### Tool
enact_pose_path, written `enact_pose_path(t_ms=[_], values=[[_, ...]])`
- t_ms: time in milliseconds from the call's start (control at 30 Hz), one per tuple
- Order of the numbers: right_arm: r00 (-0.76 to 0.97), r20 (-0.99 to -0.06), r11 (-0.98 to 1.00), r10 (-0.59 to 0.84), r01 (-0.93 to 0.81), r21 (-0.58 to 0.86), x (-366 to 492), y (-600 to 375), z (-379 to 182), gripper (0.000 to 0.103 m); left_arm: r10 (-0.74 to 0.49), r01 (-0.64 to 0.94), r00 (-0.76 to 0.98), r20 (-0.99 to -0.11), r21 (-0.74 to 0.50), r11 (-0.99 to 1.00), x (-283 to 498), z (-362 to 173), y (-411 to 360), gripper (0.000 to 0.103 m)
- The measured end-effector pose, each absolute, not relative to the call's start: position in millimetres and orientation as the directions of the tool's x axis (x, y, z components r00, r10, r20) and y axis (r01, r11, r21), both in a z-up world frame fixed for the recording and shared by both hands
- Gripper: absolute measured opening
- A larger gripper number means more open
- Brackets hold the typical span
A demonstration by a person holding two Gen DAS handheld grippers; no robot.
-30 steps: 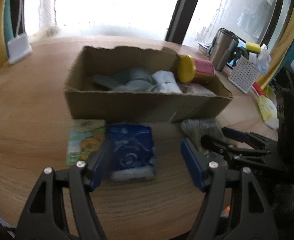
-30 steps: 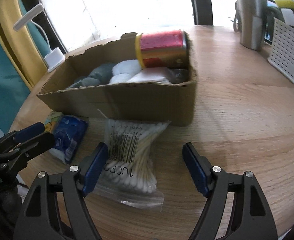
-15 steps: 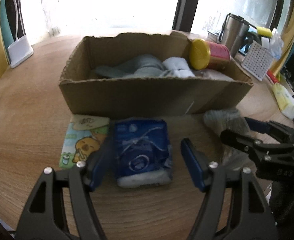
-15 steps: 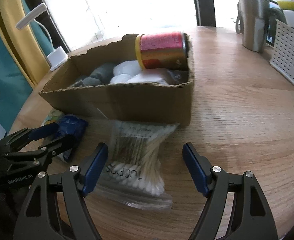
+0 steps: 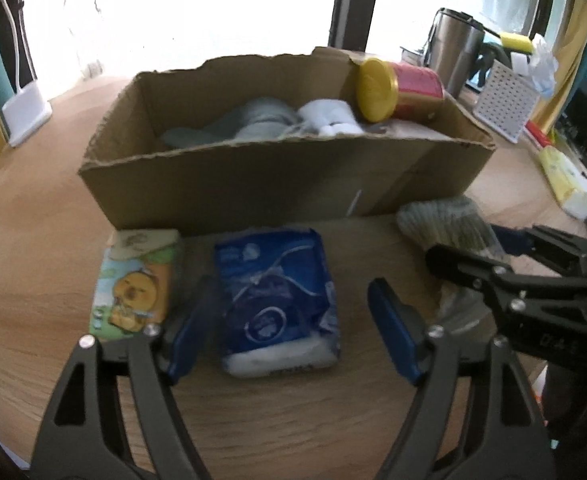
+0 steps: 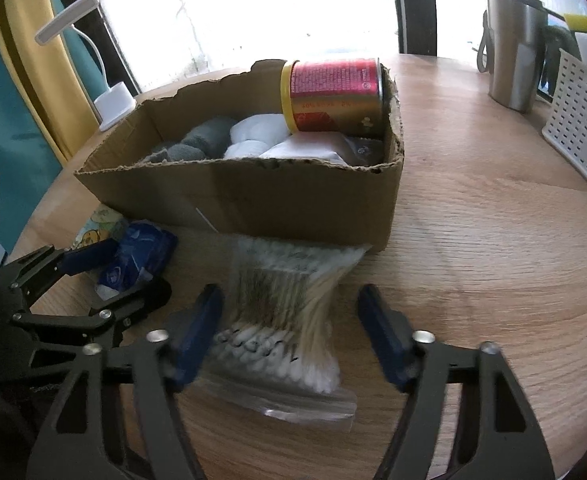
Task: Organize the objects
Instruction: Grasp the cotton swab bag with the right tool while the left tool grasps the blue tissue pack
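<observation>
A torn cardboard box (image 5: 253,176) (image 6: 253,196) stands on the wooden table, holding grey and white cloths and a red can with a yellow lid (image 5: 397,90) (image 6: 333,96). In front of it lie a blue tissue pack (image 5: 277,296) (image 6: 133,260), a cartoon-duck tissue pack (image 5: 137,280) and a bag of cotton swabs (image 6: 285,320) (image 5: 445,228). My left gripper (image 5: 289,324) is open, its fingers on either side of the blue pack. My right gripper (image 6: 293,332) is open, its fingers on either side of the swab bag.
A steel tumbler (image 6: 513,48) (image 5: 453,48) and a white perforated basket (image 6: 577,120) (image 5: 505,100) stand at the back right. A white lamp base (image 5: 25,114) (image 6: 115,104) sits at the back left. A yellow pack (image 5: 565,178) lies at the right edge.
Both grippers have moved forward and lower: the left now straddles the blue pack, the right straddles the swab bag. Both stay open.
</observation>
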State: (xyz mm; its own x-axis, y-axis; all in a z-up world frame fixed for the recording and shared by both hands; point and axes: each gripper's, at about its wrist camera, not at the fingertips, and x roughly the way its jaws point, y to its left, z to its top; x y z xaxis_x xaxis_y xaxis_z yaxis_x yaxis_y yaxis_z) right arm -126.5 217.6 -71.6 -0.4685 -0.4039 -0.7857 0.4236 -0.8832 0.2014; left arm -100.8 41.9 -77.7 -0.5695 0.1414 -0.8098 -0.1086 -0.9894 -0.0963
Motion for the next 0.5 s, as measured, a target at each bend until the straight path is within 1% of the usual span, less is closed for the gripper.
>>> enact_pose_path(t_ms=[100,267,300,333,367,500], values=[[-0.471,-0.786,-0.884,-0.4,0.426,0.194,-125.6,218.5,-70.7,0.055,0.143,-0.108,-0.57,-0.809,-0.099,-0.989,-99.7,-77.8,41.1,0.078],[-0.469,-0.781,-0.878,-0.412,0.434,0.202,-123.0,221.8,-70.0,0.052,0.129,-0.106,-0.576,-0.808,-0.083,-0.991,-101.0,-81.6,43.9,0.076],[-0.469,-0.78,-0.877,-0.414,0.434,0.205,-122.2,222.5,-69.8,0.051,0.124,-0.107,-0.579,-0.805,-0.076,-0.991,-100.0,-81.9,43.9,0.074],[-0.469,-0.779,-0.877,-0.416,0.433,0.207,-121.7,223.6,-69.7,0.051,0.119,-0.107,-0.582,-0.804,-0.069,-0.992,-100.1,-82.0,44.1,0.068],[-0.469,-0.778,-0.877,-0.417,0.433,0.209,-121.4,224.7,-69.7,0.051,0.117,-0.109,-0.584,-0.803,-0.064,-0.992,-99.2,-81.6,43.7,0.064],[-0.471,-0.777,-0.879,-0.417,0.427,0.213,-120.7,228.3,-69.8,0.051,0.139,-0.118,-0.584,-0.8,-0.086,-0.989,-98.7,-78.5,43.0,0.064]])
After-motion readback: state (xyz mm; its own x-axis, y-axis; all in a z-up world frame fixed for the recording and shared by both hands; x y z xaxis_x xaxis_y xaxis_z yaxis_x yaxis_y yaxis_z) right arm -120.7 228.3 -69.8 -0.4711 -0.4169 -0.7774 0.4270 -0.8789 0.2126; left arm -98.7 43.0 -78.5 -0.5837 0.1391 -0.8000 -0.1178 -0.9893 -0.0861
